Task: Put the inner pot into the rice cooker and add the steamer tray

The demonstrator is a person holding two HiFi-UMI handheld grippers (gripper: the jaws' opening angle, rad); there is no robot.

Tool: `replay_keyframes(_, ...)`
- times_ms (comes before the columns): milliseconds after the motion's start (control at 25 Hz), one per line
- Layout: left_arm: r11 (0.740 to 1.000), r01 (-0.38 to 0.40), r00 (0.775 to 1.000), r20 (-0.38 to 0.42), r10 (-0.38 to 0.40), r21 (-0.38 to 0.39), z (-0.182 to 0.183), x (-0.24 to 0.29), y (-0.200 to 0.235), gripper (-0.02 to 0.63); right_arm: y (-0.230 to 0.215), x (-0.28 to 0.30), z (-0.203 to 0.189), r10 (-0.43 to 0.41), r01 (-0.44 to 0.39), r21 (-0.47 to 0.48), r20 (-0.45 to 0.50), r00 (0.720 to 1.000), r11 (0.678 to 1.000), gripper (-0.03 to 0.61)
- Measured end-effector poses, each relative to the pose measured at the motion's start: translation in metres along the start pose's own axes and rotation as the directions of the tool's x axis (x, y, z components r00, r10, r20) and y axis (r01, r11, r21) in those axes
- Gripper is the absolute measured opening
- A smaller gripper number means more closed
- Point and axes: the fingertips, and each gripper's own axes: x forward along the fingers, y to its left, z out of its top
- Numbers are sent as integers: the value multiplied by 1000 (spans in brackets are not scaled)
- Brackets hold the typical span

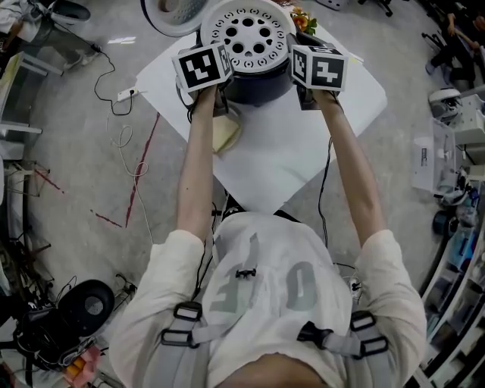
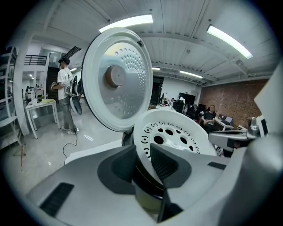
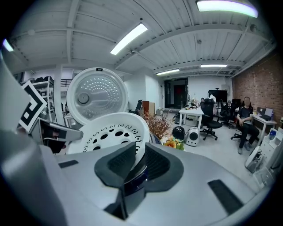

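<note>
A white round steamer tray [image 1: 250, 34] with several holes hangs tilted just over the dark rice cooker [image 1: 261, 89], held between both grippers. My left gripper [image 1: 224, 74] is shut on the tray's left rim, and my right gripper [image 1: 297, 76] is shut on its right rim. In the left gripper view the pads [image 2: 164, 164] pinch the thin edge of the tray [image 2: 177, 132], with the open white lid [image 2: 117, 77] upright behind it. The right gripper view shows the tray [image 3: 112, 132] between the pads [image 3: 154, 165] above the cooker's dark blue body [image 3: 136, 180]. The tray hides the cooker's inside.
The cooker stands at the far end of a white table [image 1: 295, 163], with a yellowish cloth [image 1: 225, 132] near its left side and flowers [image 1: 303, 19] behind it. Cables [image 1: 114, 95] lie on the floor at left. A person [image 2: 66, 95] stands far off.
</note>
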Motion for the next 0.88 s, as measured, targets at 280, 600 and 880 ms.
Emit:
replay_keyframes(280, 1000, 19, 1000, -5, -19, -22, -1, -1, -8, 91, -5, -4, -2, -31, 30, -60, -21, 999, 998, 75)
replay_keyframes(600, 1000, -7, 1000, 4, 7, 29, -2, 14, 22, 107, 21, 22, -5, -45, 41, -98, -39, 998, 994, 75)
replay_keyframes(880, 1000, 0, 1000, 2, 0, 2, 3, 21, 46, 107, 35, 37, 1, -49, 45, -96, -38, 998, 994, 75)
